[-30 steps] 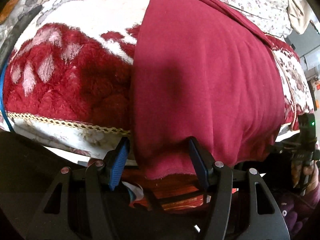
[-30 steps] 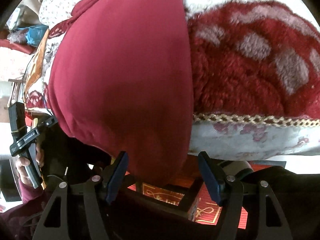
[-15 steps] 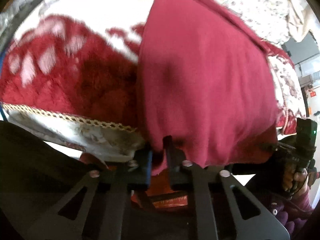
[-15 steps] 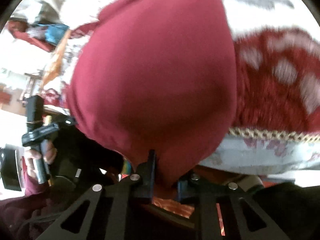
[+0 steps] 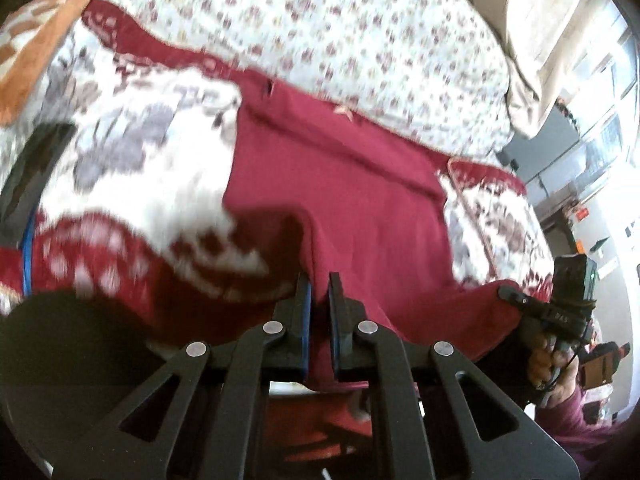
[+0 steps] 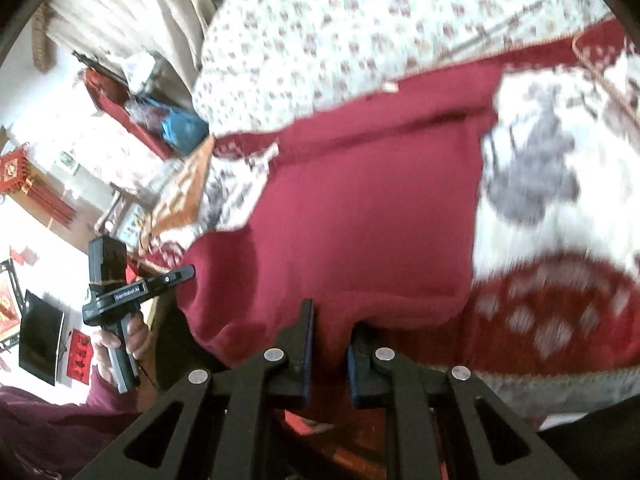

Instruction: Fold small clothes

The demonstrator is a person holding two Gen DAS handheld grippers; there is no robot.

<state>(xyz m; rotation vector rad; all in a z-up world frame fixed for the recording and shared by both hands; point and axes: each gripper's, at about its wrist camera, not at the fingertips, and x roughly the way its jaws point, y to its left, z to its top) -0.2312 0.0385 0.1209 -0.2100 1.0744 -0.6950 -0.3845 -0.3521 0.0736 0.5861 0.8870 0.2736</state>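
- left gripper (image 5: 319, 280): fingers clamped on near hem of the red garment (image 5: 340, 184), close to its left corner
- garment lies flat on the fleece blanket (image 5: 132, 168), near edge lifted; far edge meets the floral quilt (image 5: 340, 32)
- right gripper (image 6: 331, 316): pinching the hem at the other corner
- risk: thin pinch, hem may slip out mid-fold; uneven lift would skew the crease; fleece may drag the cloth
- room: cluttered, curtain (image 6: 132, 12), red wall ornaments (image 6: 24, 176)
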